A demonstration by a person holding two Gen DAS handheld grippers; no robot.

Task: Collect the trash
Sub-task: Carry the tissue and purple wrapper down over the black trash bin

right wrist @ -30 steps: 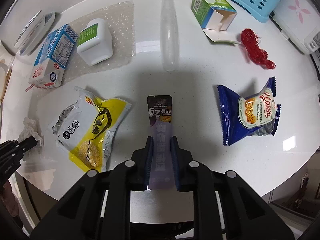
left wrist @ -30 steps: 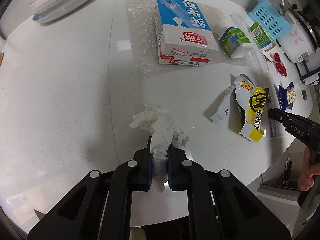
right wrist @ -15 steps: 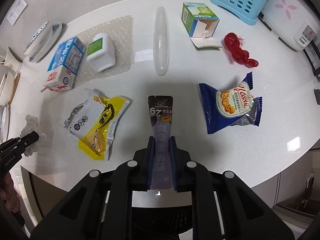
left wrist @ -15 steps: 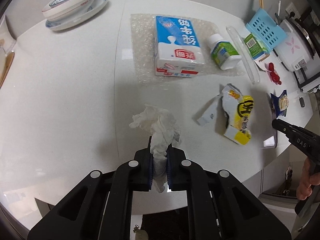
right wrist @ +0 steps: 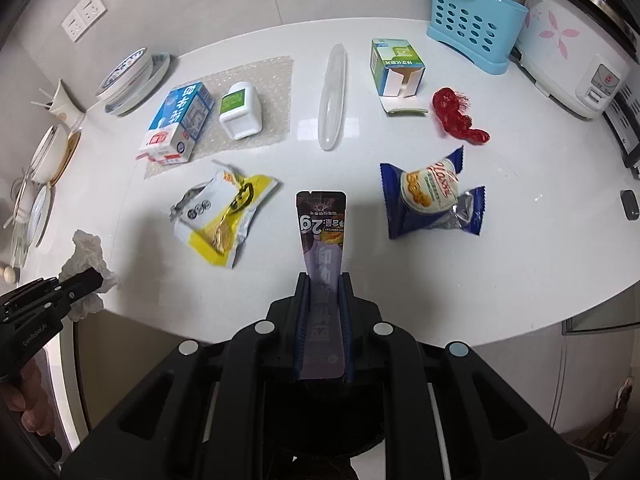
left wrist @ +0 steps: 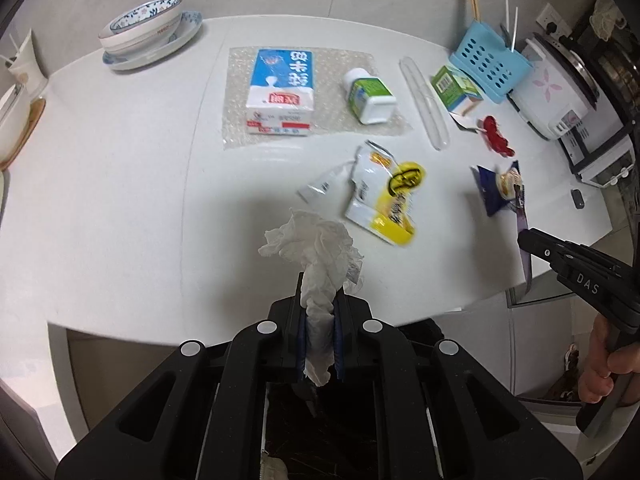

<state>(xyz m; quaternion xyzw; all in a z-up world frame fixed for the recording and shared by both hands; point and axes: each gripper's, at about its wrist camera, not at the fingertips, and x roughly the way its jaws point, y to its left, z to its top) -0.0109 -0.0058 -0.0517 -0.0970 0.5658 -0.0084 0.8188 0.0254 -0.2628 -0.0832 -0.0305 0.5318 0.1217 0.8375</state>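
Both tools are loaded and clear of the tabletop. The left tool is clamped on a crumpled white tissue; the right tool pinches a purple snack sachet upright between its jaws. The step in hand appears to be carry-off to a bin, none of which is in view. Remaining on the tabletop: yellow wrapper, blue pastry packet, red netting. The next move calls for a steady transfer and release over the bin.

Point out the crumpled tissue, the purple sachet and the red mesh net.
crumpled tissue (left wrist: pixel 316 240), left wrist view, on its bunched top.
purple sachet (right wrist: pixel 322 220), right wrist view, on its printed upper half.
red mesh net (right wrist: pixel 456 114), right wrist view, on its middle.
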